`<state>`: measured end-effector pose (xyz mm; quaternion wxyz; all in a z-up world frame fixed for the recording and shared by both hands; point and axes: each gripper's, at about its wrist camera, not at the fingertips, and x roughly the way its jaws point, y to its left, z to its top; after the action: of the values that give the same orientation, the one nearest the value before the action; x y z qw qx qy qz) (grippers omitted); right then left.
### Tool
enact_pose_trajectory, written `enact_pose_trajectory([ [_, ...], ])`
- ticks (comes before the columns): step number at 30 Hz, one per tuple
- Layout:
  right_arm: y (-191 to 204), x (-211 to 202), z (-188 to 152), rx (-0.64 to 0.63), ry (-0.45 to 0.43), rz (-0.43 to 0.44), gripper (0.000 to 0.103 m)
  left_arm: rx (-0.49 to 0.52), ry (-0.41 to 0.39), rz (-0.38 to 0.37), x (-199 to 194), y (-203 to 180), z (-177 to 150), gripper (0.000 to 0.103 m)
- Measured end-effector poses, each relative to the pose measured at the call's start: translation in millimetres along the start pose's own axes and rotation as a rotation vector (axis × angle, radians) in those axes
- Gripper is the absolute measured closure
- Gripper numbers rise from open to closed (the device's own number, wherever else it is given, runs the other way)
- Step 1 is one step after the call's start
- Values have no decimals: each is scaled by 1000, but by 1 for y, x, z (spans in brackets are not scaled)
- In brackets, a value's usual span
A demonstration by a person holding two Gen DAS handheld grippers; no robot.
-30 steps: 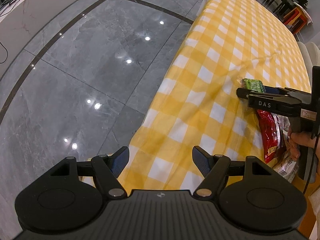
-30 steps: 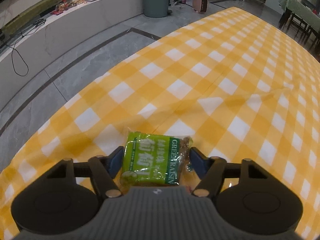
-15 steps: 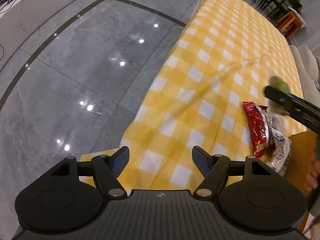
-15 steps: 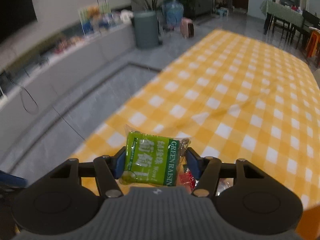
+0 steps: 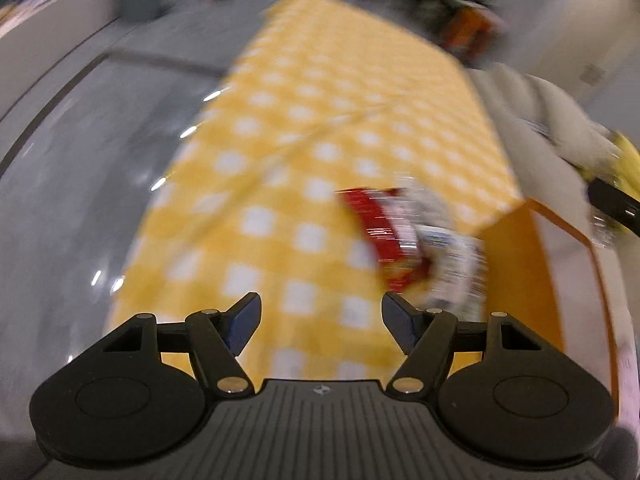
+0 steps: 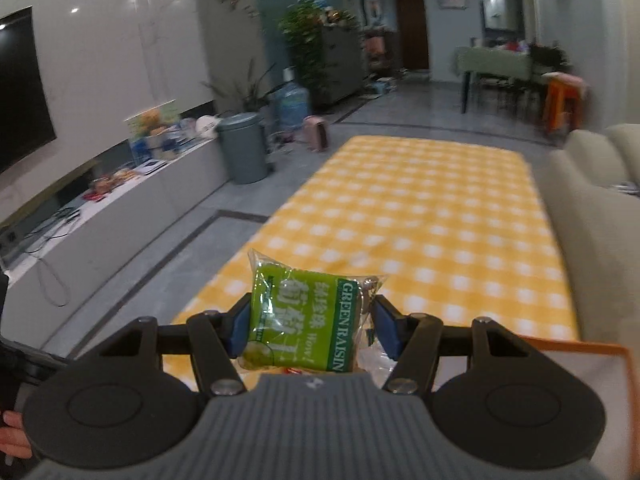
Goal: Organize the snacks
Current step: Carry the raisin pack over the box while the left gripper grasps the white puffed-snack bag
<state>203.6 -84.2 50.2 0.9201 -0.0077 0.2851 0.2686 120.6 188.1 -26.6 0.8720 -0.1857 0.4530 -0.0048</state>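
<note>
My right gripper (image 6: 310,320) is shut on a green raisin packet (image 6: 296,312), held in the air above the near end of the yellow checked tablecloth (image 6: 420,220). In the blurred left wrist view, my left gripper (image 5: 320,312) hangs over the cloth with its jaws closing and nothing between them. Just ahead and to its right lie a red snack bag (image 5: 384,236) and a white packet (image 5: 456,272), beside an orange box (image 5: 520,272). The right gripper's dark finger (image 5: 612,200) shows at the right edge, above that box.
A pale sofa (image 6: 592,184) runs along the table's right side. The orange box's rim (image 6: 580,346) lies at the near right. Grey tiled floor (image 5: 80,200) lies to the left, with a grey bin (image 6: 244,148) and a low media bench (image 6: 120,208) beyond.
My right gripper has risen off the table with the raisin packet and tipped up, and the room has come into view. My left gripper has swung right, bringing the red bag and orange box closer.
</note>
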Motion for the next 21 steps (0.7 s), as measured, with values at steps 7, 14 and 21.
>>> enact_pose_trajectory([
  [7,-46,-34,-45,127,-74,26,43,90,5,-102,29,-52,-10,24],
  [14,-93,-38,-78,250,-45,32,43,131,-26,-125,58,-77,-16,27],
  [21,-119,-36,-85,310,-46,56,42,189,-40,17,82,-96,-19,27],
])
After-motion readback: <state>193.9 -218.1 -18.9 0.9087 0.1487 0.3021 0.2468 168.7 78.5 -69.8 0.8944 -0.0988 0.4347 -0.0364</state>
